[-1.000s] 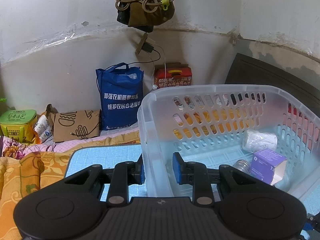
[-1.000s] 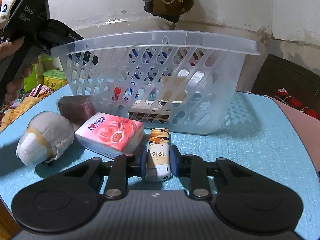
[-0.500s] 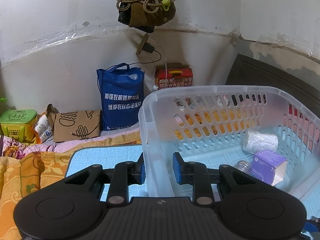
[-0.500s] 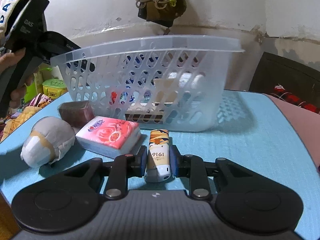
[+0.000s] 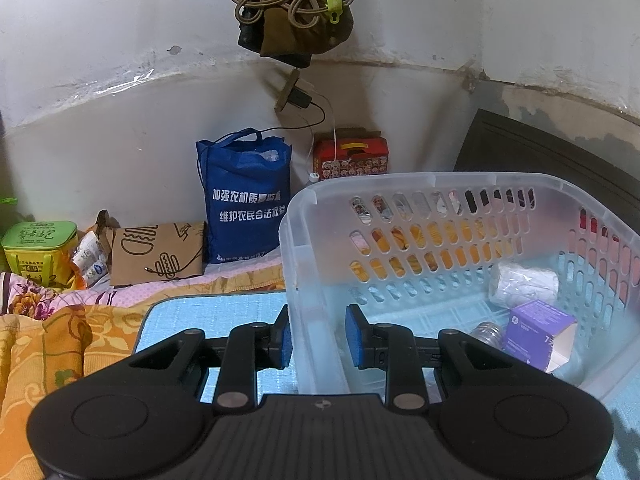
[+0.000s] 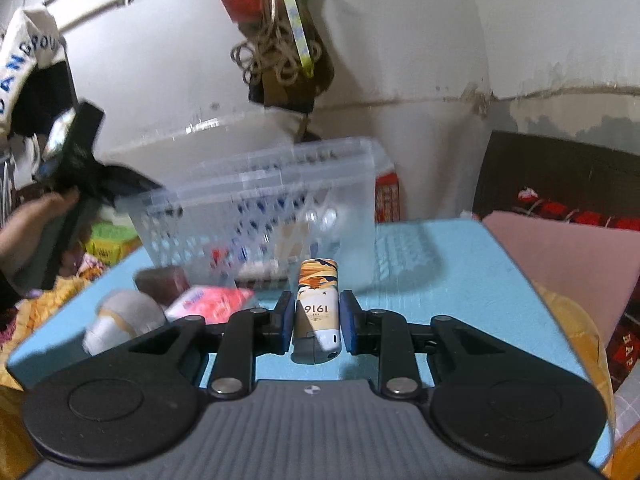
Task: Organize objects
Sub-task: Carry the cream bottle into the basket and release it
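Observation:
My left gripper (image 5: 316, 336) is shut on the near corner wall of a clear plastic basket (image 5: 440, 184) that stands on the blue mat (image 5: 208, 312). The basket holds a white roll (image 5: 524, 284), a purple box (image 5: 536, 330) and a small jar (image 5: 486, 330). My right gripper (image 6: 316, 320) is shut on a small "1916" box (image 6: 318, 304), lifted above the mat (image 6: 440, 280). The basket (image 6: 260, 200) shows blurred beyond it, with the other gripper (image 6: 76, 168) at its left corner.
On the mat left of my right gripper lie a pink tissue pack (image 6: 208, 304), a grey-white bundle (image 6: 120, 324) and a dark brown block (image 6: 162, 284). A blue bag (image 5: 244, 208), a red box (image 5: 350, 158) and a cardboard bag (image 5: 158, 252) line the wall.
My right gripper has lifted the 1916 box up off the mat and tilted upward. My left gripper has stayed clamped on the basket's corner.

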Motion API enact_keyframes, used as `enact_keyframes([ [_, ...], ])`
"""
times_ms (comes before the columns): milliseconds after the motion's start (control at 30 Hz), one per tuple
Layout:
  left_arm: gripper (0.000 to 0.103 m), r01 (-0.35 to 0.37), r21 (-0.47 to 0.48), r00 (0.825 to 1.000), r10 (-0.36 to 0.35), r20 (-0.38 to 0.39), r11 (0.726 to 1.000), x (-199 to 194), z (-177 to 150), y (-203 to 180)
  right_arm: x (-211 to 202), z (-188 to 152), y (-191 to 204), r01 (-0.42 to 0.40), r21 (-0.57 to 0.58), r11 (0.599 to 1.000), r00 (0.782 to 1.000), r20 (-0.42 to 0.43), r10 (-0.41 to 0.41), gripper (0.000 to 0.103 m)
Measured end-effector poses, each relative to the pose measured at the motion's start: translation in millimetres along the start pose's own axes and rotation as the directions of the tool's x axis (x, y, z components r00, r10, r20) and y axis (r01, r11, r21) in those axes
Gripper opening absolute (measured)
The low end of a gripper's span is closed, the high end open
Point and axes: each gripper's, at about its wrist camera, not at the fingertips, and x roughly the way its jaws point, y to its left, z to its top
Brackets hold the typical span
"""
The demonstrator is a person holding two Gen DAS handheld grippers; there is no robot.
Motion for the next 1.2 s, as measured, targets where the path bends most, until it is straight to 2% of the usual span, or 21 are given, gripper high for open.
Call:
enact_keyframes([
  [133, 0.031, 0.001, -0.001, 1.0, -0.001, -0.001, 1.0, 0, 0, 0, -15, 16, -1, -0.013, 0.005, 1.0, 0.998, 0.057, 0.012, 0.027],
  [233, 0.031, 0.002, -0.002, 1.0, -0.002, -0.002, 1.0, -1, 0, 0, -23, 29, -3, 0.011, 0.001, 1.0, 0.993, 0.114, -0.011, 0.027],
  [367, 0.031, 0.005, -0.007, 1.0, -0.005, -0.006, 1.0, 0, 0, 1, -20, 45, -11, -0.004, 0.019, 1.0, 0.993, 0.117, 0.002, 0.027],
  [533, 0.031, 0.008, -0.008, 1.0, -0.008, -0.004, 1.0, 0, 0, 2, -13, 76, -7, -0.006, -0.018, 1.0, 0.988, 0.154, 0.009, 0.027],
  [700, 0.031, 0.014, -0.014, 1.0, -0.014, -0.01, 1.0, 1, 1, 2, 38, 109, 1, -0.073, -0.037, 0.997, 0.995, 0.073, 0.075, 0.027],
  [933, 0.031, 0.01, -0.012, 1.0, -0.01, -0.01, 1.0, 1, 0, 1, 95, 117, 14, -0.04, -0.076, 0.996, 0.999, -0.01, 0.039, 0.028],
  [1000, 0.031, 0.012, -0.012, 1.0, -0.012, -0.01, 1.0, 1, 1, 1, 102, 117, 11, -0.043, -0.058, 0.997, 0.999, -0.011, 0.043, 0.03],
  [1033, 0.031, 0.011, -0.011, 1.0, -0.011, -0.009, 1.0, 1, 1, 2, 105, 117, 9, -0.038, -0.049, 0.998, 0.999, -0.001, 0.039, 0.041],
  [1067, 0.031, 0.01, -0.01, 1.0, -0.01, -0.009, 1.0, 1, 1, 2, 104, 117, 9, -0.015, -0.06, 0.998, 1.0, 0.005, 0.015, 0.059],
  [1133, 0.031, 0.011, -0.009, 1.0, -0.011, -0.009, 1.0, 1, 1, 2, 100, 116, 7, 0.039, -0.066, 0.997, 0.999, 0.032, -0.037, 0.061],
  [1200, 0.031, 0.011, -0.007, 1.0, -0.011, -0.008, 1.0, 1, 1, 2, 97, 116, 4, 0.044, -0.06, 0.997, 0.999, 0.033, -0.042, 0.058],
])
